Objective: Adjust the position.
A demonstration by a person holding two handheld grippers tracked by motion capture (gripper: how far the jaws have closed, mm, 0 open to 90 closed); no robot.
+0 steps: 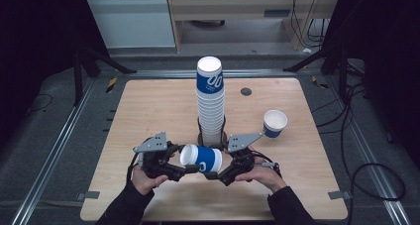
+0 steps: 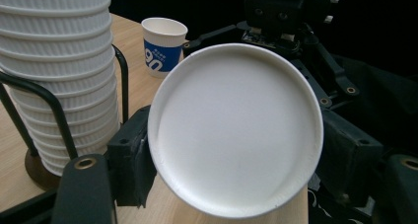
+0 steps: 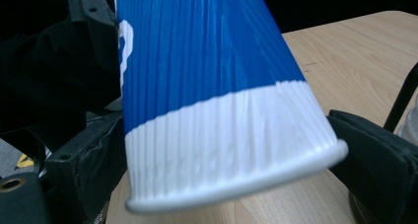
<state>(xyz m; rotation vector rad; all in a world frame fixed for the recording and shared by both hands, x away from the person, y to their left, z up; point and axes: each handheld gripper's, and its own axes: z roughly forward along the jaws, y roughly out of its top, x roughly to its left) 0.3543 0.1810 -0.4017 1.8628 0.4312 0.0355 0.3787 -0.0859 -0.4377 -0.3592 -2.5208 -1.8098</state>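
Handing a cup between grippers

Both the left gripper (image 1: pixel 190 168) and right gripper (image 1: pixel 214 174) are clamping the sideways blue cup (image 1: pixel 202 158) at lower centre, likely transferring it.

The stack (image 2: pixel 59 71) runs off the top edge in the left gripper view. The held cup (image 3: pixel 212 115) hides its own mouth in the right gripper view, its base cut off above. The upright cup's (image 1: pixel 275 123) print is too small to read.
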